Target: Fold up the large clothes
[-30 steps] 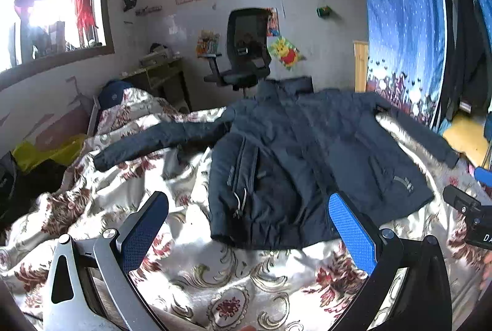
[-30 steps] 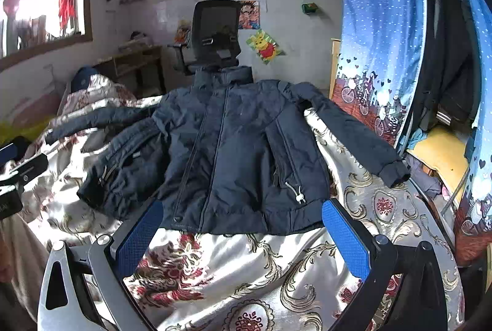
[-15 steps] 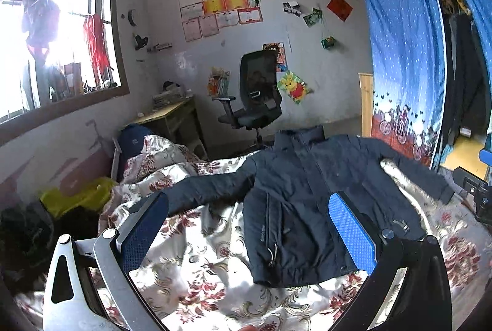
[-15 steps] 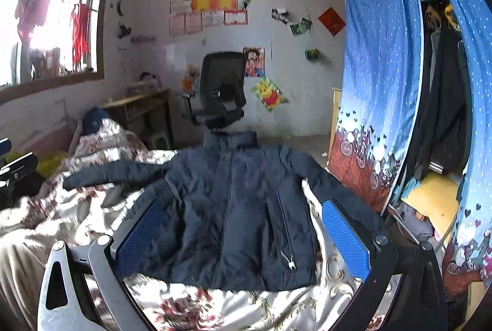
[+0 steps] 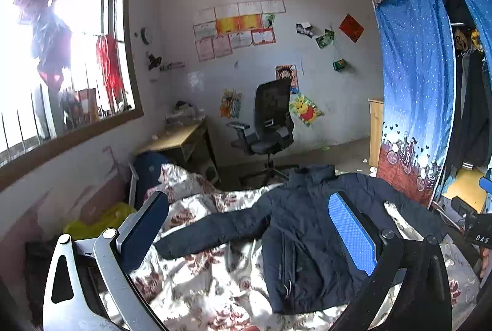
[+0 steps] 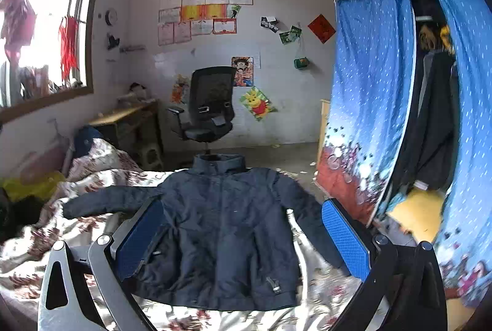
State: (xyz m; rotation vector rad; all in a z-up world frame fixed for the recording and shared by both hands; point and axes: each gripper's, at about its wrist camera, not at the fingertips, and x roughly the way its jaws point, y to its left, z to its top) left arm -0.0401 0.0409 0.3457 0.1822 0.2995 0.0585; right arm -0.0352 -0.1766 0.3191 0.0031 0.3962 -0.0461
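Note:
A dark navy padded jacket (image 6: 227,226) lies front up on the floral bed cover (image 6: 30,242), collar toward the far end, both sleeves spread out. Its left front panel is folded over near the hem. It also shows in the left wrist view (image 5: 307,238). My left gripper (image 5: 246,232) is open and empty, held above the bed short of the jacket's left sleeve. My right gripper (image 6: 243,238) is open and empty, held above and short of the jacket's hem. A part of the right gripper shows at the right edge of the left wrist view.
A black office chair (image 6: 209,109) and a wooden desk (image 6: 129,116) stand beyond the bed. A blue curtain (image 6: 369,100) covers a wardrobe on the right. A window (image 5: 46,69) is on the left wall. A yellow bag (image 5: 98,220) lies left of the bed.
Both grippers have drawn back and risen from the jacket, which now looks smaller and lower in both views. Both stay open and empty. The jacket has not moved.

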